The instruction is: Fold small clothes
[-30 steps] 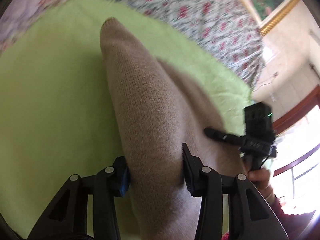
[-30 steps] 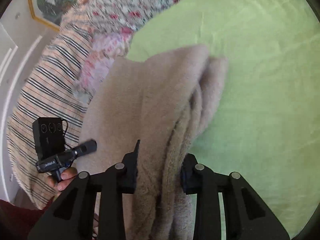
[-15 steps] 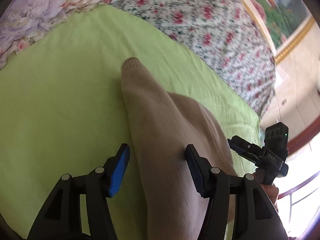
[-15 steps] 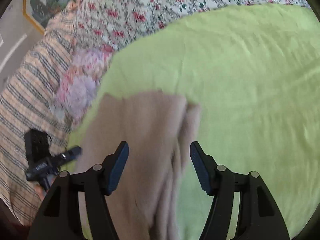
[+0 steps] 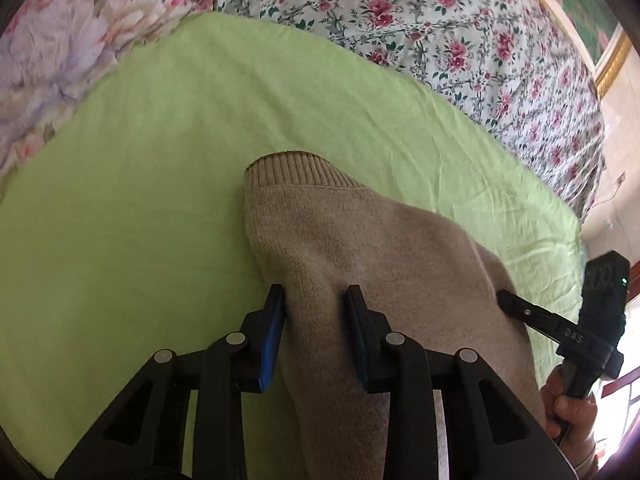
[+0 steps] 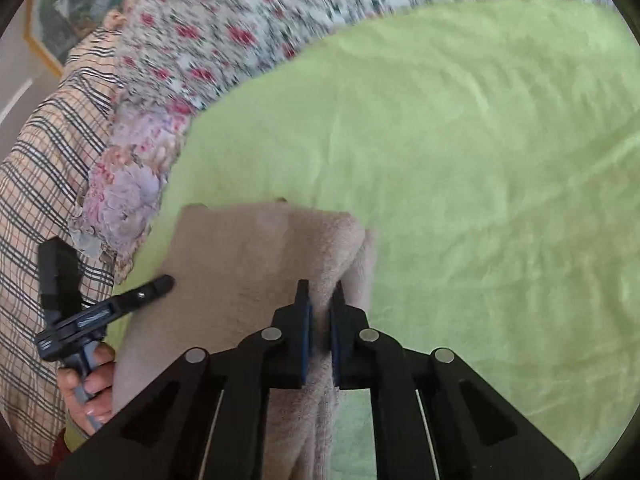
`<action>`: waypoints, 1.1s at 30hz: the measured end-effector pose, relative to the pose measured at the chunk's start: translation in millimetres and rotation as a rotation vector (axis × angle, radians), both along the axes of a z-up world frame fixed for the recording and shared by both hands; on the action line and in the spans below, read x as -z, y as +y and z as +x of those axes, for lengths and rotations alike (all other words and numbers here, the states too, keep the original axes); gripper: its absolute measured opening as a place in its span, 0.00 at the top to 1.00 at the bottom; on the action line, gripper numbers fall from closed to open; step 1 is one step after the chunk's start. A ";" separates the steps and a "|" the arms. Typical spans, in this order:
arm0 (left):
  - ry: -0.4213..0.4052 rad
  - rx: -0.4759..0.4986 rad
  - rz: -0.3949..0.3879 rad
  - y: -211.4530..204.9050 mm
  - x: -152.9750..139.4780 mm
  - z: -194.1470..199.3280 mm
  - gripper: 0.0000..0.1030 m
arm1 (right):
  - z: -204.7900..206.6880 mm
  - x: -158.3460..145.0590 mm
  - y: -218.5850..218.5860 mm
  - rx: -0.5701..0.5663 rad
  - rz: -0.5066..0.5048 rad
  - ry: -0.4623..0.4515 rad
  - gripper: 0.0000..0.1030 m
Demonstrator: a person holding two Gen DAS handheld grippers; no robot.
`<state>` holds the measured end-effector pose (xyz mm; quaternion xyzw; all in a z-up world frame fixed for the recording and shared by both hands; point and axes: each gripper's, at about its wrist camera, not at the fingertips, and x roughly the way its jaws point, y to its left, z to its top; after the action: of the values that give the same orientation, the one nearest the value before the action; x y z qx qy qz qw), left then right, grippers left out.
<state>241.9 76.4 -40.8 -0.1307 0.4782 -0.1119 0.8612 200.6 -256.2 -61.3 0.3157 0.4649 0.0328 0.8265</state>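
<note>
Beige knit is bunching between both tools at the near edge of the scene. The left gripper (image 5: 315, 300) is closing on a thick ridge of the sweater (image 5: 372, 248), its pads pressing into the wool on either side. The right gripper (image 6: 319, 294) is closing too, its jaws nearly together and pinching a thinner fold at the garment's right edge. Beyond the fingers, the sweater is lying across the green sheet (image 5: 160, 160), its ribbed cuff (image 5: 296, 170) pointing away toward the floral quilt (image 5: 440, 28) at the far side. Judging by the sag and soft nap, the knit is looking light, limp and stretchy, so it is likely needing a grip through doubled layers or at the firmer ribbing, where it is stretching least.
</note>
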 end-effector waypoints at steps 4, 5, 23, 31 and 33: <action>-0.066 0.023 0.032 -0.2 -26.3 -37.8 0.69 | -25.1 -21.0 0.9 -0.003 0.044 -0.038 0.56; -0.092 0.033 0.051 -2.8 -33.5 -51.3 0.66 | -35.3 -27.1 1.9 -0.006 0.033 -0.054 0.53; -0.161 0.081 0.114 -20.7 -9.8 -259.3 0.59 | -170.3 -33.6 57.2 -0.099 0.027 -0.082 0.50; -0.142 0.063 0.257 -47.4 12.3 -237.3 0.58 | -167.0 -30.2 69.5 -0.120 0.016 -0.107 0.51; -0.141 0.052 0.305 -51.2 16.4 -235.9 0.70 | -164.3 -28.0 73.3 -0.129 0.001 -0.098 0.71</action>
<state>6.0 25.3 -57.2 0.0220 0.4312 -0.0690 0.8993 36.3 -182.8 -33.3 0.2835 0.4435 0.1017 0.8442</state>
